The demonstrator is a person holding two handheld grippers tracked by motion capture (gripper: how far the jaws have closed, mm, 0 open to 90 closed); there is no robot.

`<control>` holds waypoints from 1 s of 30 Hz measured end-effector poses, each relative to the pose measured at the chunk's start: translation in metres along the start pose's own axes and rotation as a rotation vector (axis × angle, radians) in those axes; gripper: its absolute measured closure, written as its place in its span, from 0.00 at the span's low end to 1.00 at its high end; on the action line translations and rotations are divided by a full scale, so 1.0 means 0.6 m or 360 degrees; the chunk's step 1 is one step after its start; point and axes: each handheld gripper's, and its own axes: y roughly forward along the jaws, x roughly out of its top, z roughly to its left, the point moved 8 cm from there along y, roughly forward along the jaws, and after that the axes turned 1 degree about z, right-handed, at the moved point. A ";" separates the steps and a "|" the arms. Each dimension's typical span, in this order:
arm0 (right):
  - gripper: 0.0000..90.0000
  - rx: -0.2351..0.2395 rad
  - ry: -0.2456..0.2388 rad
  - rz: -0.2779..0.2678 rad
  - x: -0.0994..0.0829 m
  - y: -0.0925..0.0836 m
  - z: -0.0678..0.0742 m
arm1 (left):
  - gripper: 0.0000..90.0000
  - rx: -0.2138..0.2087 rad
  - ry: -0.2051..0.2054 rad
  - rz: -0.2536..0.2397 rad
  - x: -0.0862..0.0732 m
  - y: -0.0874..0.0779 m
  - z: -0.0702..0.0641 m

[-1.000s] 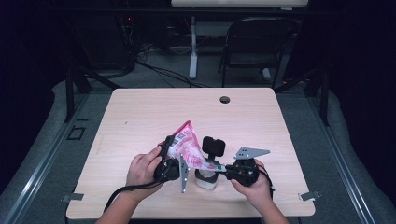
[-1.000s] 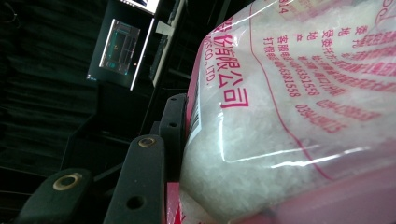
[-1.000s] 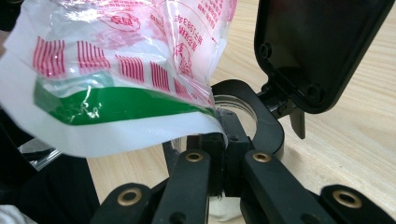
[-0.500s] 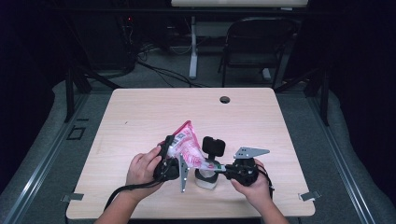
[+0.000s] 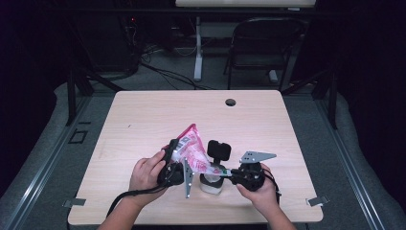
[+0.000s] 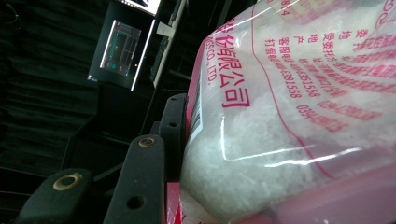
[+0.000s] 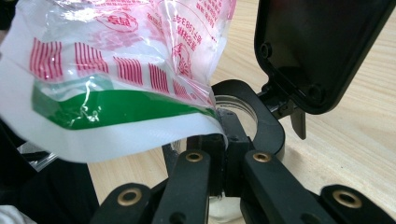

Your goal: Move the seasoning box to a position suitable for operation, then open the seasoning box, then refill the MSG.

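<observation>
A: Status of the left gripper (image 5: 178,165)?

B: Its jaws are clamped on a clear plastic bag (image 5: 192,152) with pink print. In the left gripper view one black jaw presses flat against the side of the bag (image 6: 299,126), which is packed with white crystals. The bag is tilted, upper end up and away from the person, lower corner down toward the right.

A: And the right gripper (image 5: 229,173)?

B: Jaws are drawn together on the black collar of a small clear jar (image 5: 211,183). The right gripper view shows the two jaws meeting at that collar, with the jar's (image 7: 238,109) round mouth just beyond them. The hinged black lid (image 7: 317,46) stands open, raised at the far side of the mouth.

A: Position of the bag relative to the jar?

B: The bag's (image 7: 121,70) lower edge, with a green band and a white seam, hangs directly over the jar mouth. Whether it touches the rim cannot be determined.

A: Location on the worktop (image 5: 143,120)?

B: Near the front edge, roughly centred. The jar stands on the wood surface between the two hands.
</observation>
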 end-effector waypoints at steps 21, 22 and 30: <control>1.00 0.0003 0.0001 0.0001 -0.001 0.000 -0.001 | 0.73 0.0003 0.0008 -0.0014 0.003 0.002 0.000; 1.00 0.0005 0.0006 -0.0004 -0.001 0.000 0.000 | 0.73 0.0002 0.0009 -0.0013 0.003 0.002 0.000; 1.00 0.0008 0.0003 -0.0007 -0.001 0.001 0.001 | 0.73 0.0007 0.0012 -0.0013 0.003 0.001 0.001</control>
